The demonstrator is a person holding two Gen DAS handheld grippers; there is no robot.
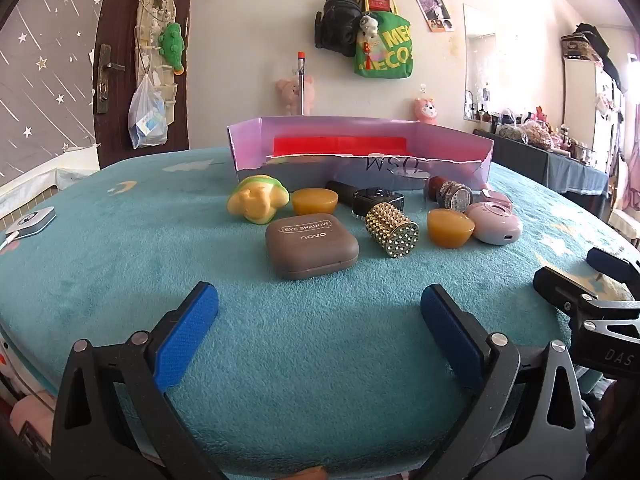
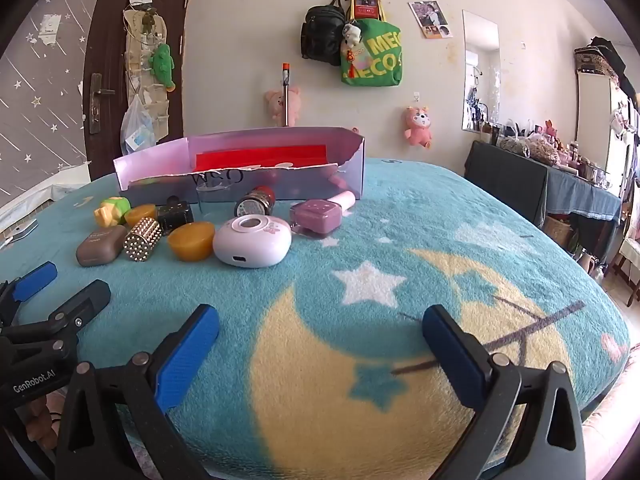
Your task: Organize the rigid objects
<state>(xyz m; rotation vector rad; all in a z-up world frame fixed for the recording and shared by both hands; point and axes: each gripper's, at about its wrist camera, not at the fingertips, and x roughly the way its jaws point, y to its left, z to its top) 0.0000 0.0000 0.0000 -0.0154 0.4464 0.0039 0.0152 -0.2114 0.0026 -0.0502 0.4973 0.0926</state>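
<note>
Left wrist: left gripper [image 1: 320, 320] and right gripper [image 2: 320, 340] both gape empty; nothing boxed yet; next, straddle eyeshadow case [image 1: 312, 246], carry to box [image 1: 360, 152].

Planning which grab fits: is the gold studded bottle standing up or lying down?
Lying down. The gold studded bottle rests on its side on the blanket, round end facing the camera.

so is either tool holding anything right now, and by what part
Nothing is held. The left tool and the right tool are both open and empty above the blanket, short of the small objects in front of the box.
</note>
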